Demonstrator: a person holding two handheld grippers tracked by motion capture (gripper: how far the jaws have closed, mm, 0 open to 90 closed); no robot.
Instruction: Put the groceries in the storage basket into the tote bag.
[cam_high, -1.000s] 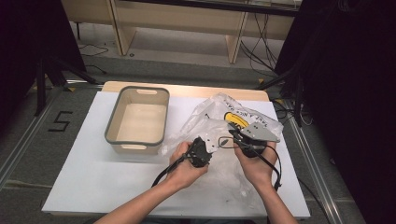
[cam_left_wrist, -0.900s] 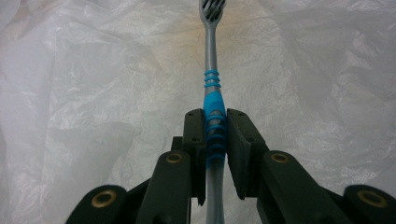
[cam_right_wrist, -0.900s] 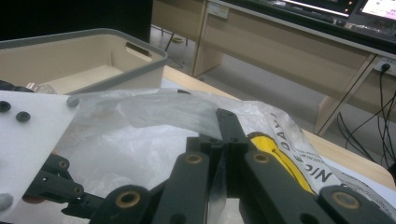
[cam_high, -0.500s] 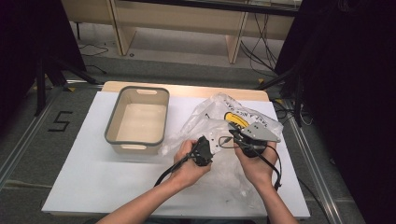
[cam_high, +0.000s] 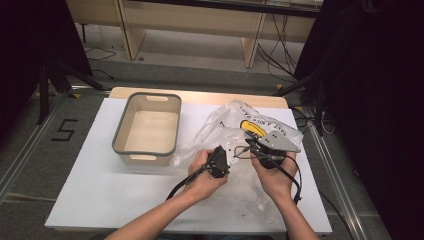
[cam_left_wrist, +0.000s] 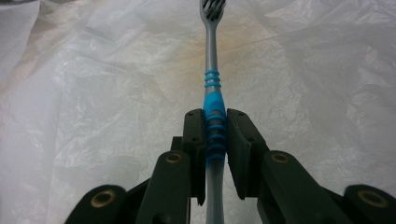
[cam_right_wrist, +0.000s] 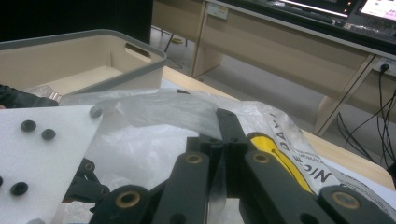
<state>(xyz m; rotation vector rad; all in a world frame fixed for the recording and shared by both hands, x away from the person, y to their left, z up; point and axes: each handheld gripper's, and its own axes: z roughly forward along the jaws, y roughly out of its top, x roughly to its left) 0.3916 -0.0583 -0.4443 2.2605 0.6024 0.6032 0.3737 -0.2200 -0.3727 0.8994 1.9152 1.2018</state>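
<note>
We see both forearms come in over the near edge of the table (cam_high: 90, 200), angled toward each other and meeting over the crumpled clear plastic bag (cam_high: 235, 125) that lies on the table's right half, reaching toward its far right corner. The left hand (cam_high: 202, 175) is curled round the body of the left gripper (cam_high: 218, 161), wrist bent slightly inward, its cable trailing back along the forearm. In the left gripper view its jaws are drawn in close on the blue ribbed grip of a grey toothbrush (cam_left_wrist: 211, 84), pads pressing it from both sides, the brush running straight ahead with its bristle head at the far end, over the bag's film. The right hand (cam_high: 272, 175) grips the right gripper (cam_high: 250, 149) from below, the grey plate on top, the jaws pointing left toward the other gripper. In the right gripper view those jaws are pressed fully together with a fold of the bag's film pinched between them, lifted off the table. A beige bin (cam_high: 146, 129) with a grey rim sits left of the bag, toward the far edge.
</note>
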